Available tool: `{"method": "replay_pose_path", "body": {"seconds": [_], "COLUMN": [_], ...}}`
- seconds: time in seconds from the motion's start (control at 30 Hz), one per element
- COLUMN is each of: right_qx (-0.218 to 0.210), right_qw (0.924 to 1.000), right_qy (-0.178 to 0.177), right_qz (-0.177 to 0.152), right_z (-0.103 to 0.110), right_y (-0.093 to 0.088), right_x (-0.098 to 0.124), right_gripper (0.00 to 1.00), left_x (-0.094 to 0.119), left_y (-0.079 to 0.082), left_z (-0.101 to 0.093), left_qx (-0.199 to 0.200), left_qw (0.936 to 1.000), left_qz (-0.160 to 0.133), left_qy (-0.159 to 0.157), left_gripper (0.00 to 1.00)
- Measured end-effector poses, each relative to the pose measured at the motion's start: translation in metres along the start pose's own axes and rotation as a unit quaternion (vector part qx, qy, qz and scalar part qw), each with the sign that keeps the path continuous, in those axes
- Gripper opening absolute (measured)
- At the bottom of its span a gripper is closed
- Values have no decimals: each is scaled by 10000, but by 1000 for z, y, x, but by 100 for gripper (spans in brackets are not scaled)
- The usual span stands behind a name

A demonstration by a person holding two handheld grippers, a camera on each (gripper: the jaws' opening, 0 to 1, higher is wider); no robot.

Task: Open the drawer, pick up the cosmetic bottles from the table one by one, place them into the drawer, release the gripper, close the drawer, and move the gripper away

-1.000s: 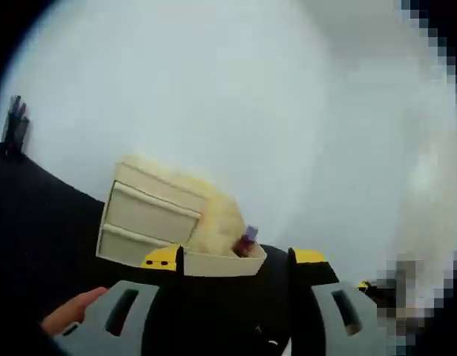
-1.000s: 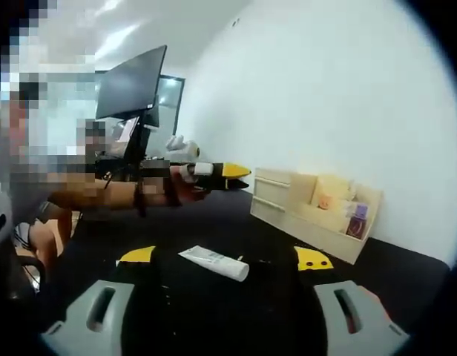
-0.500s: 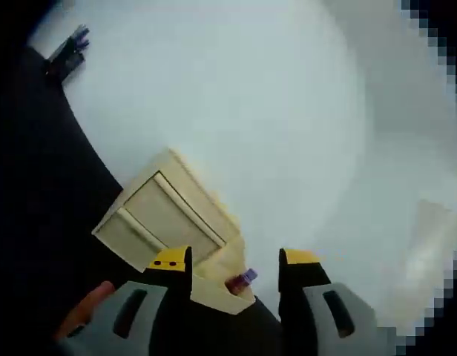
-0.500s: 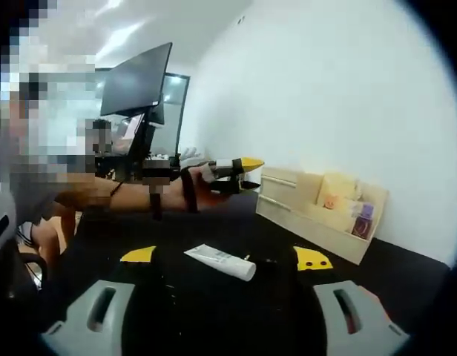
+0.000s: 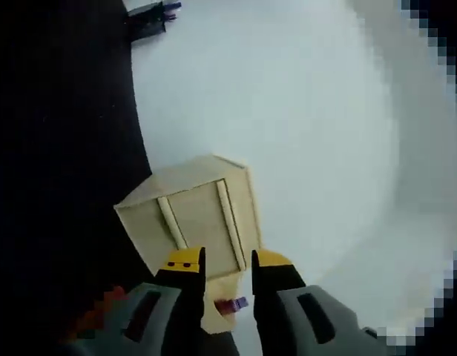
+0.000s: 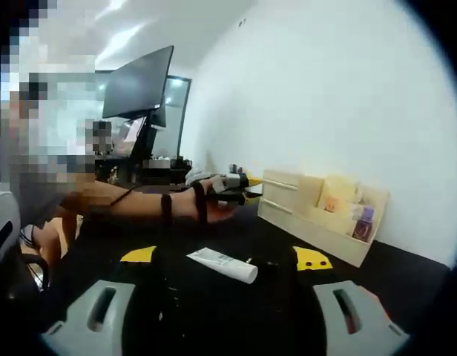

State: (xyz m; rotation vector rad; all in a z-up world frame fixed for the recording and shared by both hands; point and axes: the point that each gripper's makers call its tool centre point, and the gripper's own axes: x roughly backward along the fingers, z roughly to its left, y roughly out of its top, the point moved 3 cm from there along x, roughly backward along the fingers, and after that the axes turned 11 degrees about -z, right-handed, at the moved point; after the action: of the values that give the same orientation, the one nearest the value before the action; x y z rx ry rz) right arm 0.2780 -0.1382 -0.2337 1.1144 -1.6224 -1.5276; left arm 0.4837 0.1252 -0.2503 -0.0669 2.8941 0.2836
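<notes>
A pale wooden drawer unit with two drawer fronts fills the middle of the left gripper view, rolled sideways. My left gripper is close in front of it, yellow-tipped jaws open with a narrow gap and nothing gripped. In the right gripper view a hand holds the left gripper at the left end of the drawer unit. A white cosmetic tube lies on the black table between the wide-open jaws of my right gripper. A purple bottle stands in the unit's open compartment.
A dark monitor on a stand rises at the back left, with desk clutter below it. A person's forearm reaches across the table. A white wall runs behind the unit. A purple item shows below the left jaws.
The left gripper has come closer to the drawer unit and rolled, and its jaws have narrowed. The right gripper and the white tube have stayed put.
</notes>
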Motion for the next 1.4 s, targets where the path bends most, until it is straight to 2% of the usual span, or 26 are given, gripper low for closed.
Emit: {"method": "replay_pose_path", "body": {"seconds": [0.17, 0.27, 0.6, 0.87, 0.97, 1.27, 1.4], "right_qx": [-18, -25, -45, -46, -49, -35, -23], "right_qw": [10000, 10000, 10000, 10000, 10000, 10000, 10000], "right_qy": [-34, -39, -16, -13, -11, -2, 1], "right_qz": [-22, -29, -31, -4, 2, -12, -9], "right_z": [-3, -4, -3, -2, -3, -2, -1], "right_y": [1, 1, 1, -1, -1, 0, 0], "right_x": [1, 1, 0, 0, 0, 2, 2], "right_gripper": [65, 65, 65, 65, 65, 65, 65], "left_x": [-15, -15, -13, -21, -23, -10, -17], "left_y": [7, 3, 4, 3, 5, -2, 0], "left_z": [14, 21, 32, 38, 40, 35, 38], "left_qx": [215, 383, 459, 755, 743, 775, 833], "left_qw": [9993, 9983, 9950, 9917, 9908, 9880, 9870], "left_qz": [-154, -210, -486, -710, -787, -1024, -1065], "left_qy": [252, 384, 739, 767, 809, 859, 864], "left_gripper": [27, 27, 25, 21, 20, 19, 17]}}
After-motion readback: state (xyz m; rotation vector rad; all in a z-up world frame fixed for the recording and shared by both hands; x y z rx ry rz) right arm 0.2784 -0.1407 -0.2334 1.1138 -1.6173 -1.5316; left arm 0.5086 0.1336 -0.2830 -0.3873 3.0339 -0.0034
